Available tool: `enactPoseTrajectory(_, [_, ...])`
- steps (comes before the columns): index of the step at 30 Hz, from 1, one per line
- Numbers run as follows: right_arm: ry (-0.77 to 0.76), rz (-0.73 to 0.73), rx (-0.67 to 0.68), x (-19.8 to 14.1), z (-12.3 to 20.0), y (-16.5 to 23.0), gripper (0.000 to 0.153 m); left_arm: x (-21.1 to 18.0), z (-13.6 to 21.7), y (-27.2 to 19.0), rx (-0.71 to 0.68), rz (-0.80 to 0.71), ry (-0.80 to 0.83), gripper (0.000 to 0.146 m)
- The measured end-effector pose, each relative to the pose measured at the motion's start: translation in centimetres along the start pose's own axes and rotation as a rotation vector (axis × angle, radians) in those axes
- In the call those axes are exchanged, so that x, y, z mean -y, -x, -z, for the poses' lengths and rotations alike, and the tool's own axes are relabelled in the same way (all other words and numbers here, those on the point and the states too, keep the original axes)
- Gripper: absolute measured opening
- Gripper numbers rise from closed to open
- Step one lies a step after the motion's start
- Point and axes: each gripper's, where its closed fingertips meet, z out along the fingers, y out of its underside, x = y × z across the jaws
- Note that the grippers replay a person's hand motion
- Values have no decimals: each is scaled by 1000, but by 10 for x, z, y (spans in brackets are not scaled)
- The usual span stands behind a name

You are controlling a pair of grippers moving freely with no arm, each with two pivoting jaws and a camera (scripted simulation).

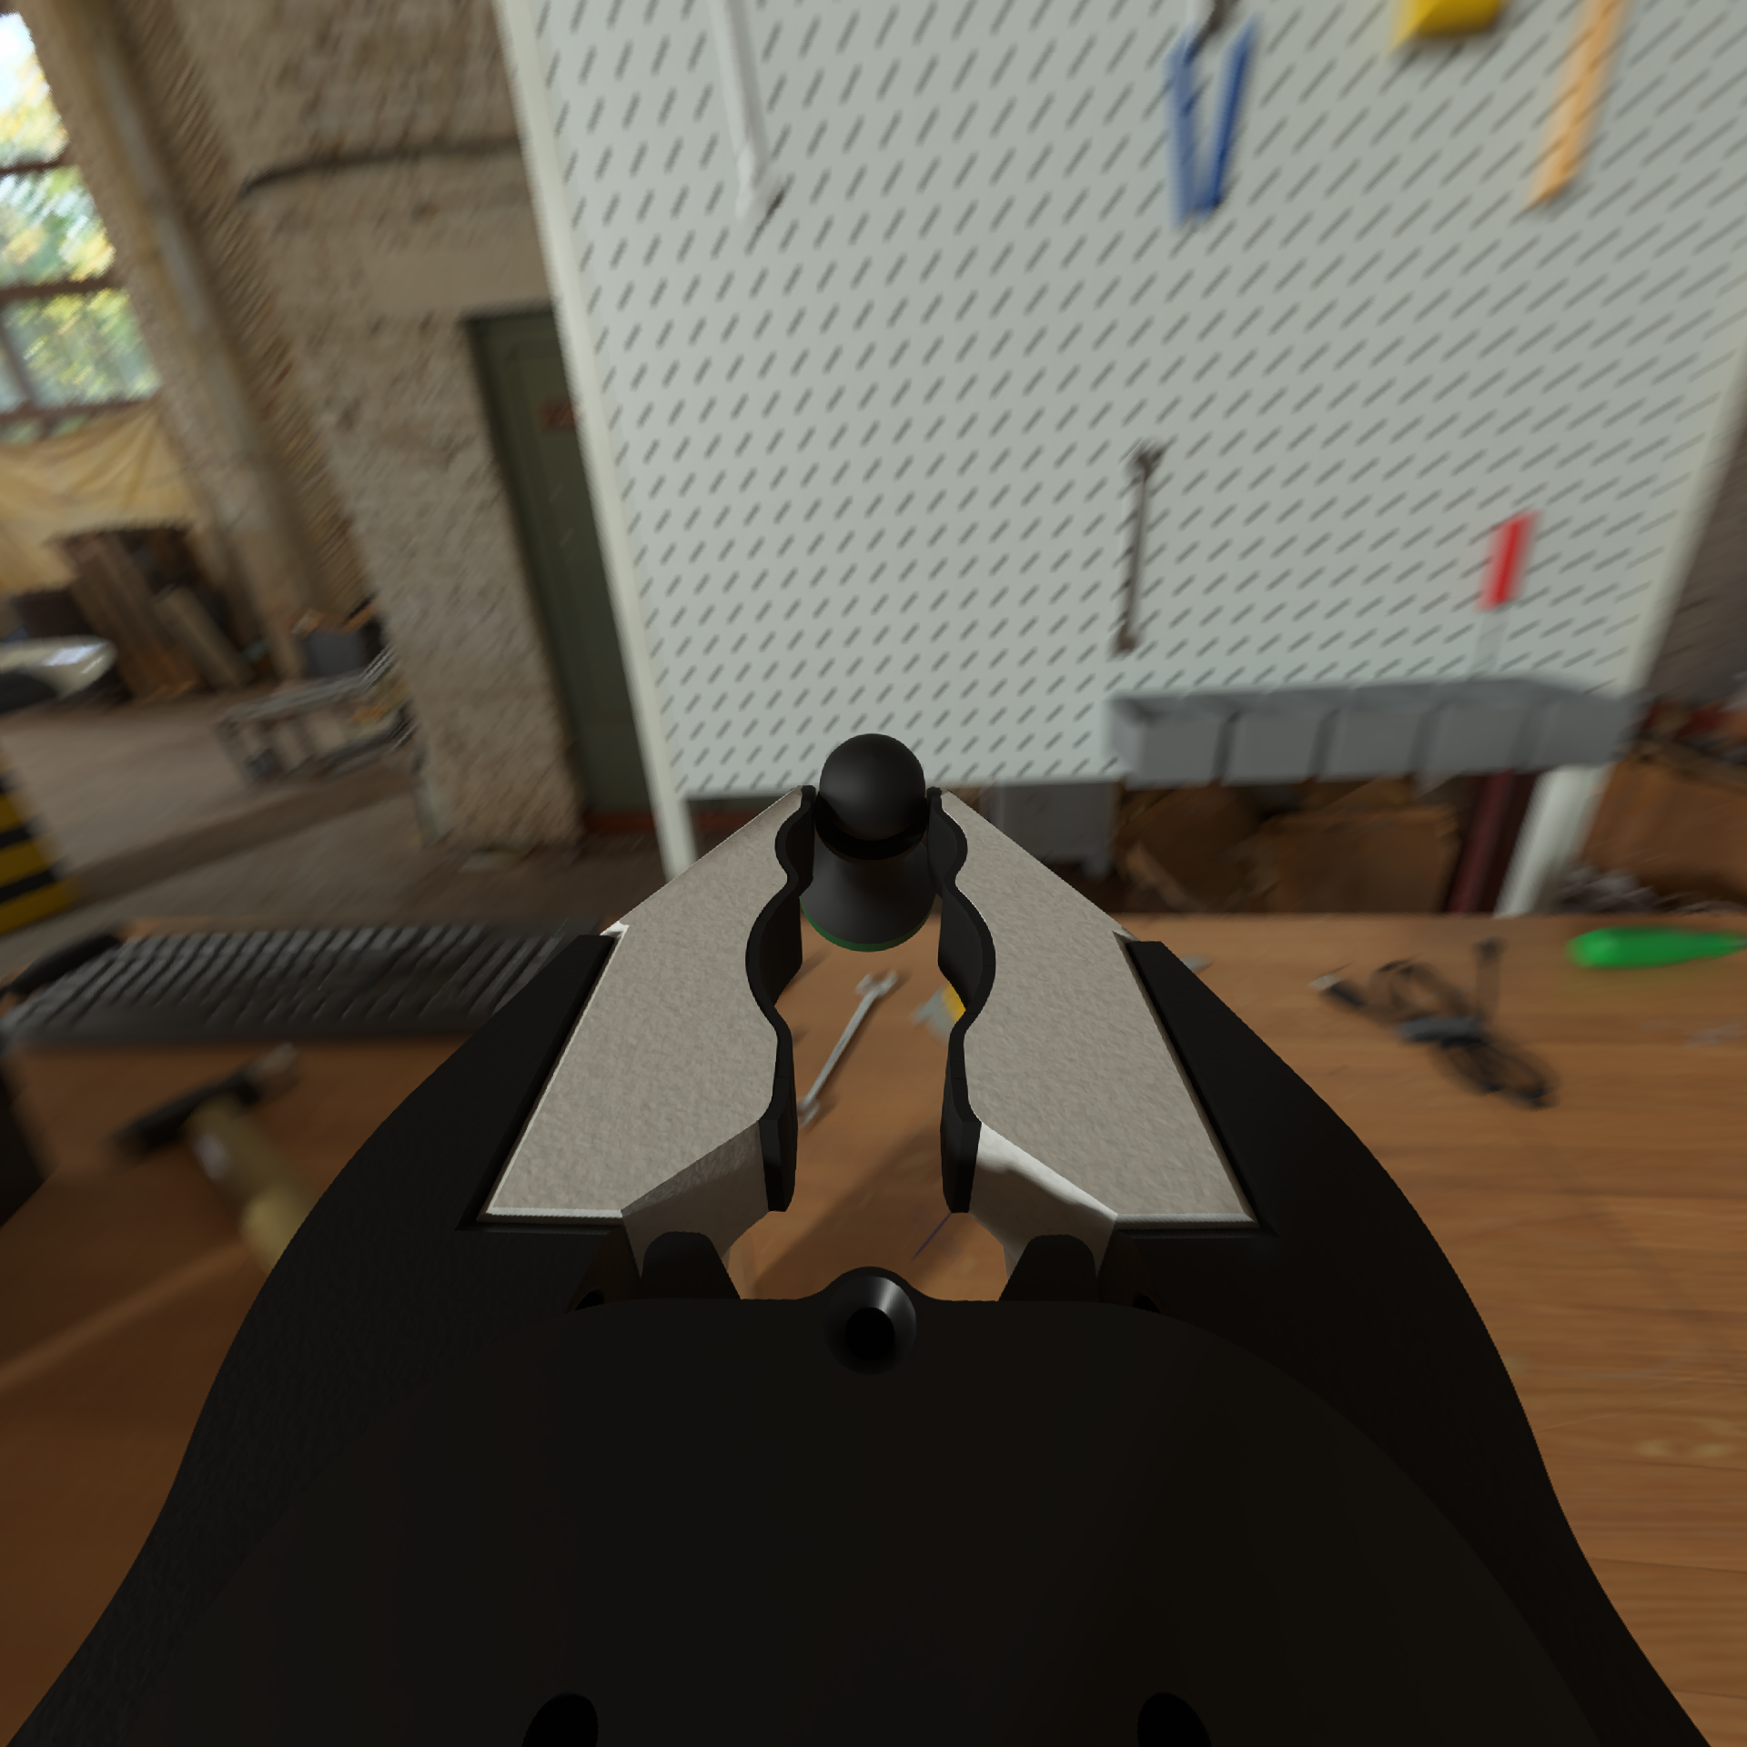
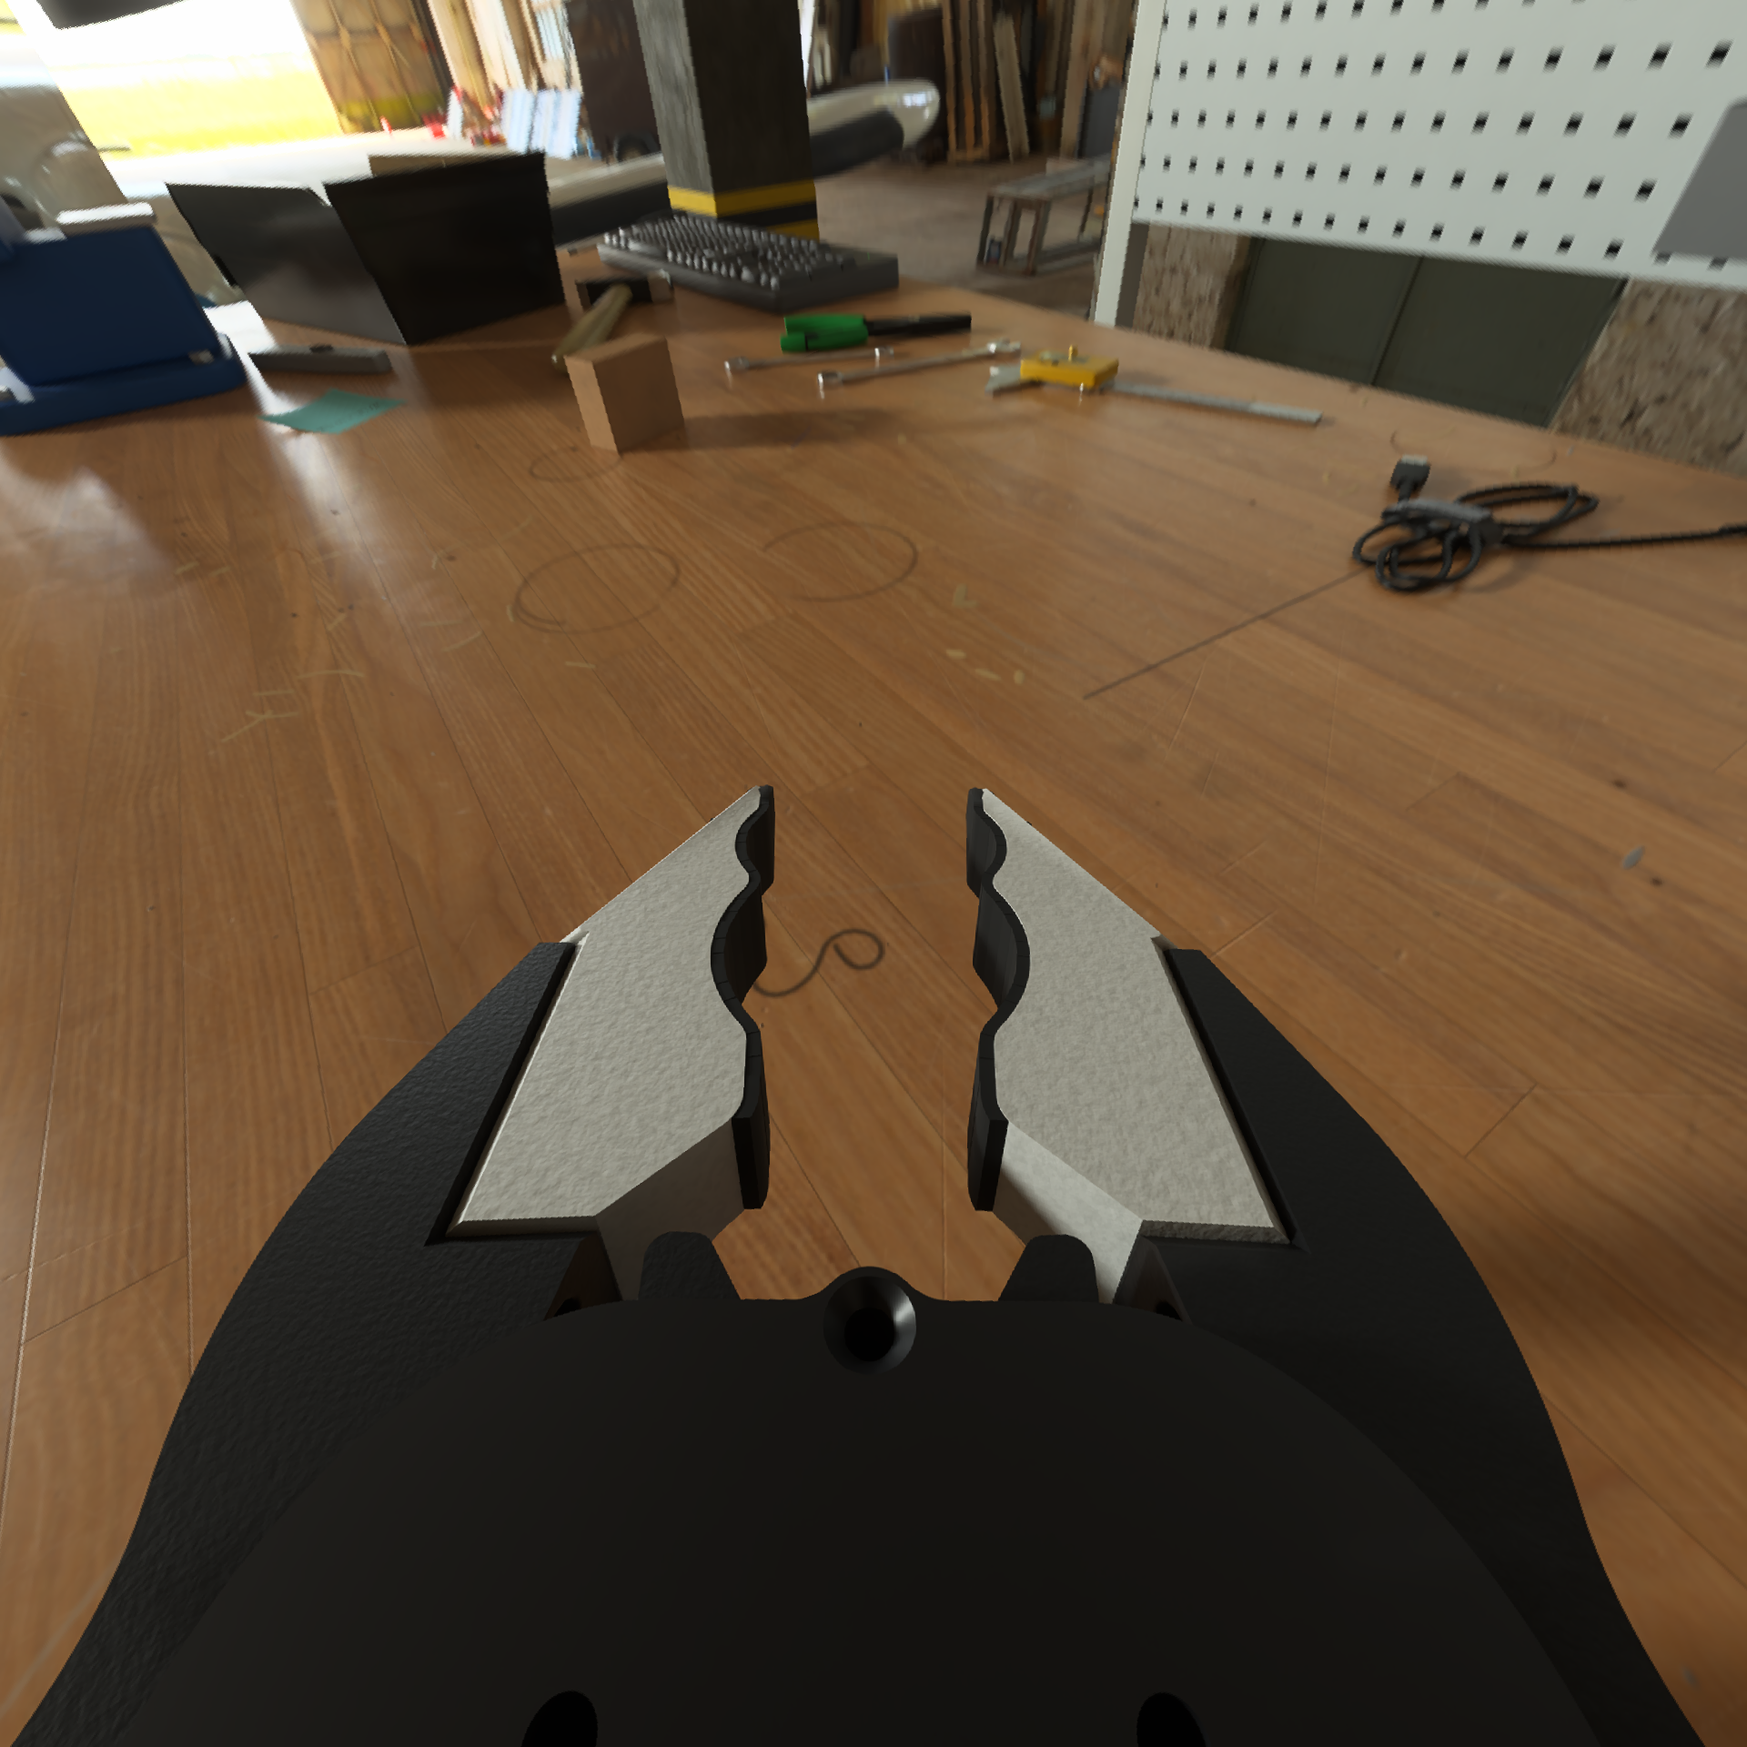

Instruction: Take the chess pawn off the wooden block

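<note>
— What do we have in our left tongs (image 1: 870,804)?

— We grip a black chess pawn (image 1: 868,841) between the tips, upright, its round head above the fingers (image 1: 662,1021) and a thin green rim at its base. It hangs clear above the worktop (image 1: 1418,1276).

— And beneath us?

— Through the gap we see a silver spanner (image 1: 841,1040) lying on the wood. To our right lie a coiled black cable (image 1: 1446,1021) and a green-handled tool (image 1: 1654,945); to our left, a dark keyboard (image 1: 284,974) and a hammer (image 1: 227,1134).

— Behind?

— A white pegboard (image 1: 945,425) with blurred tools hanging on it.
</note>
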Motion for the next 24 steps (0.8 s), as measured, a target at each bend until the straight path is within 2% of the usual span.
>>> enactPoseTrajectory(3, [-88,9,17,18,5,3,41,62,20,-46,-195,45,-163,23])
enactPoseTrajectory(6, [-216,-27,134,61,12,13,41,98,41,-101,-471,149,-236,23])
enactPoseTrajectory(9, [-342,-58,315,122,24,31,28,107,58,-153,-737,264,-253,23])
enactPoseTrajectory(12, [-435,-43,489,182,30,55,23,100,68,-192,-905,367,-259,23])
enactPoseTrajectory(15, [-439,61,519,216,19,69,28,90,67,-212,-962,455,-275,23])
enactPoseTrajectory(19, [-439,157,463,232,0,69,44,74,58,-220,-963,501,-285,23])
enactPoseTrajectory(21, [-381,159,404,231,-2,53,45,71,51,-218,-917,491,-285,23])
enactPoseTrajectory(24, [-347,165,280,229,10,17,51,66,43,-215,-814,397,-286,23])
